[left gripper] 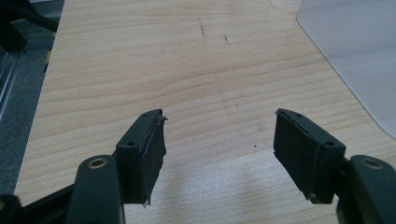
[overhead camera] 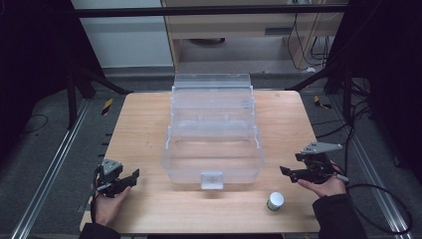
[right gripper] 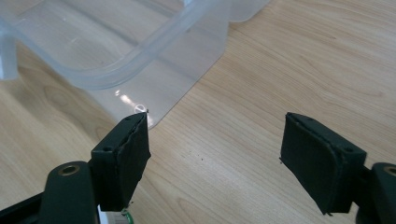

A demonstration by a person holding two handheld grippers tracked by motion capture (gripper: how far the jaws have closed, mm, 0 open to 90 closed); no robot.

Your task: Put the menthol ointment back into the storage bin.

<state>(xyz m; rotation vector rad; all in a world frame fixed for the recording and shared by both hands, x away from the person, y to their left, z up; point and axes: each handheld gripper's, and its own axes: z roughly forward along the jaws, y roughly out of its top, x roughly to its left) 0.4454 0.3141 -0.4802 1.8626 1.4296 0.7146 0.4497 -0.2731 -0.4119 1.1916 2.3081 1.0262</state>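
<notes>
The pale wooden table (overhead camera: pixel 149 124) carried, at its centre, a large clear plastic tiered storage box (overhead camera: pixel 213 149) standing open, its trays stepped back and its bins bare as far as could be seen. The small white round jar with a green band (overhead camera: pixel 274 201) stood upright on the table, just in front of the box's right front corner — outside it, touching nothing. The right gripper (overhead camera: pixel 288 173) hung beside the box's right wall and just behind the jar, jaws spread with nothing between them. The left gripper (overhead camera: pixel 130 178) sat off the box's left front corner, jaws likewise spread and bare. Judgement: the work appeared barely begun — jar not yet gripped, stowing in the box outstanding.
</notes>
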